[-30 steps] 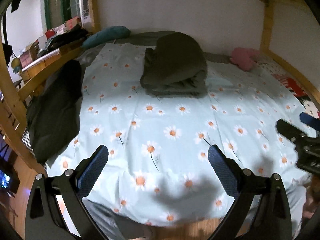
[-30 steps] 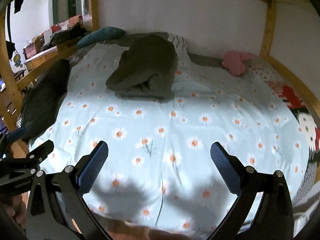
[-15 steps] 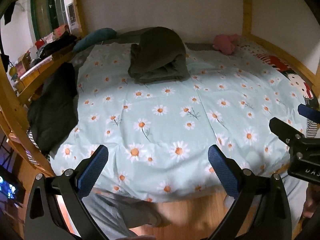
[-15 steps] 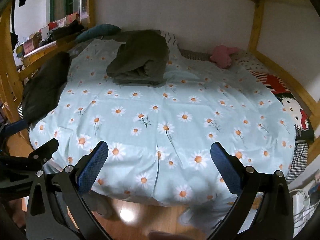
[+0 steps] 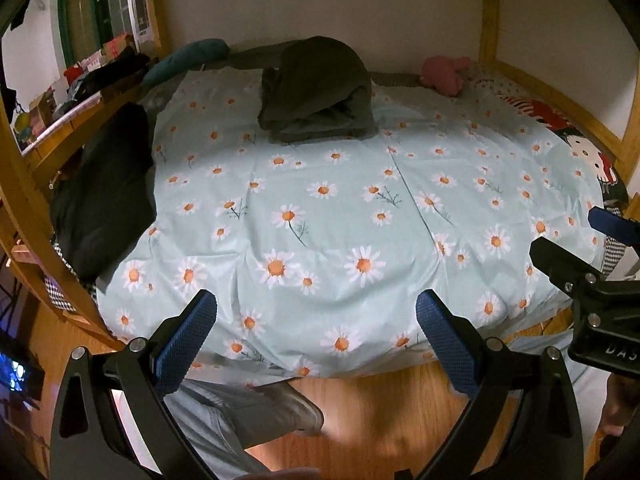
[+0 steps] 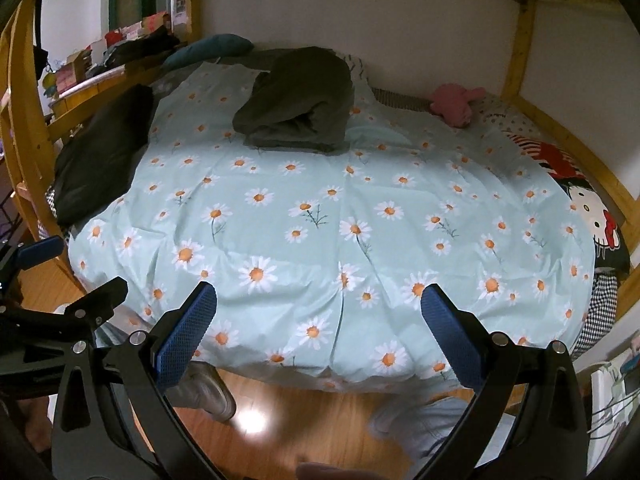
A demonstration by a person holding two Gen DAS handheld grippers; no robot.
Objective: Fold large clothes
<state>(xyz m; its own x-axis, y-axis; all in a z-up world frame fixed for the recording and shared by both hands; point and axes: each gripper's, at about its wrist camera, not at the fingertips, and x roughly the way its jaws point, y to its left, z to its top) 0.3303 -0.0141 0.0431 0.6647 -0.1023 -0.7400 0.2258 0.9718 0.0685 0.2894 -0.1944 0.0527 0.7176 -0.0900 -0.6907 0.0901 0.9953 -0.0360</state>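
A dark olive garment (image 5: 316, 88) lies folded in a thick bundle at the far side of the bed (image 5: 340, 208), on the daisy-print sheet (image 6: 320, 216). A black garment (image 5: 104, 188) hangs over the bed's left rail, possibly another piece to fold. A pink plush (image 6: 454, 104) sits by the wall. The left gripper (image 5: 316, 334) and right gripper (image 6: 318, 328) both have their jaws spread wide, holding nothing, above the bed's near edge, well apart from the olive bundle.

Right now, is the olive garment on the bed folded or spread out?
Folded. The olive garment sits as a compact stacked bundle, layered edges showing at its front, on the daisy sheet.
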